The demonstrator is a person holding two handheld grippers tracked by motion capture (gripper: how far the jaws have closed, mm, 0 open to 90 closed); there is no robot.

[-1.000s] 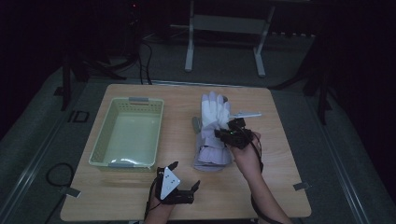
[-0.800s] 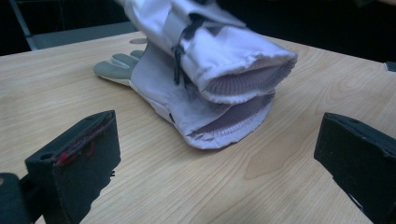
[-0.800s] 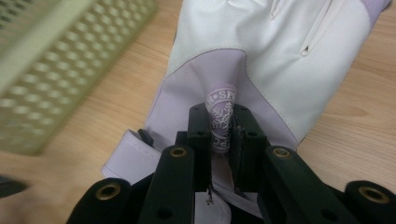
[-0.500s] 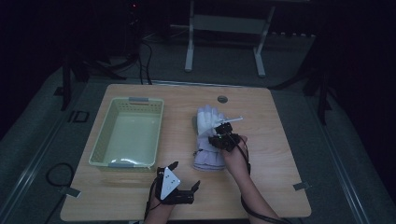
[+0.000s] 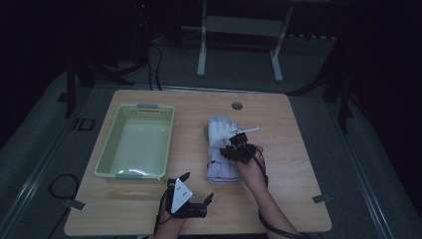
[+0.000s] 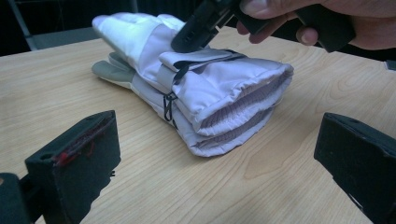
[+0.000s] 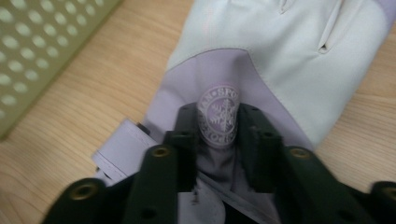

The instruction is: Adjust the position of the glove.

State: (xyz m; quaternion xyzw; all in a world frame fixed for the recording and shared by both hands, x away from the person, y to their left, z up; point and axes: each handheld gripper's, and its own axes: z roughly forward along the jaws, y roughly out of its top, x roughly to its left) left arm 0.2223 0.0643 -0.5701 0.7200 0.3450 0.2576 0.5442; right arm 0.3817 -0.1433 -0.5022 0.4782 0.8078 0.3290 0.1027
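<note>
Two stacked ski gloves (image 6: 196,88), soft and bulky, suit a cuff pinch; right tongs (image 7: 218,154) clamp the top glove's fabric, left tongs (image 6: 224,163) apart.

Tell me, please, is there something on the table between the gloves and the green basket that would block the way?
Nothing visible does. The right gripper pinches the top of the stacked gloves, and only bare table lies between them and the basket to their left. The left gripper stands open nearer the person, off that path.
</note>
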